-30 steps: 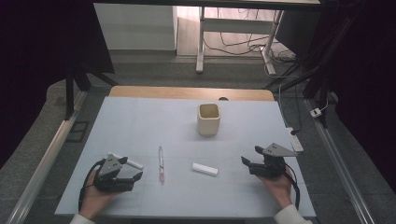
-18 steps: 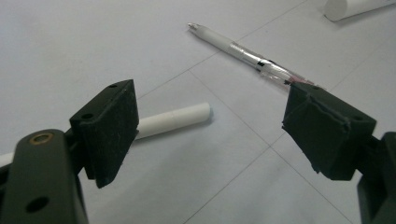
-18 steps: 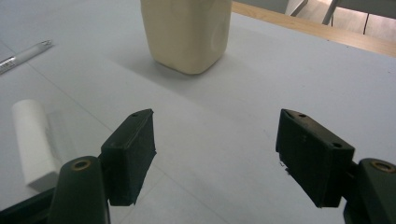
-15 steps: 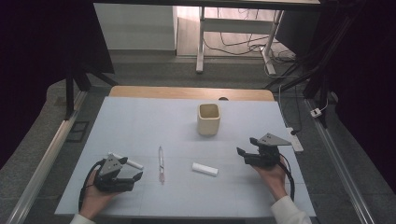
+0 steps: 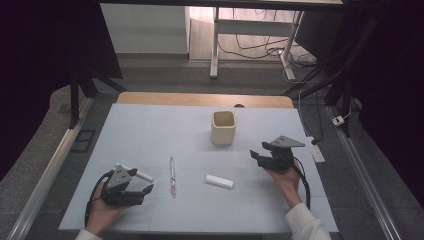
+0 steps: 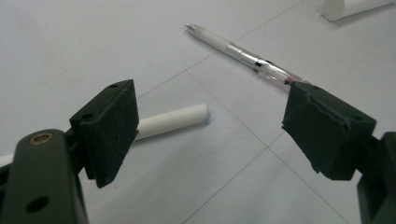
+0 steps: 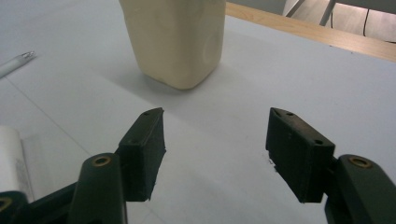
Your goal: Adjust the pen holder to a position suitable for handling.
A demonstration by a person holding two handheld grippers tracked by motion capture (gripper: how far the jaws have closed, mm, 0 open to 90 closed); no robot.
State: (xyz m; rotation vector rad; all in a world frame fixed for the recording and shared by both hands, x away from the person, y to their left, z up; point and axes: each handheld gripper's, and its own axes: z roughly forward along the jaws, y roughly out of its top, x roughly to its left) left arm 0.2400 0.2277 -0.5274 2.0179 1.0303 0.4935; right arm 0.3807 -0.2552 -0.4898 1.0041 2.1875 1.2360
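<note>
A cream cup [image 5: 223,128] stands upright at the far middle of the pale blue mat [image 5: 150,130]. My right gripper [image 5: 257,152] hovers to its right, jaws pointing left at it. Its jaws have just been closing but stand open with nothing between them; ahead of the right gripper [image 7: 217,140] the cup [image 7: 175,39] rises close. My left gripper [image 5: 142,182] rests open at the near left. Past the left gripper [image 6: 219,128] lie a thin white stick [image 6: 173,120] and a clear pen [image 6: 243,53]. A white cylinder [image 5: 219,181] lies between the hands.
The pen [image 5: 172,175] lies lengthwise on the mat, left of the cylinder. A wooden strip [image 5: 200,99] borders the mat's far edge. Metal rails [image 5: 47,175] run along both sides. A table frame and cables [image 5: 250,40] stand on the floor beyond.
My right gripper has moved away from the near edge and leftward, closer to the cup. The left gripper and the items on the mat have stayed put.
</note>
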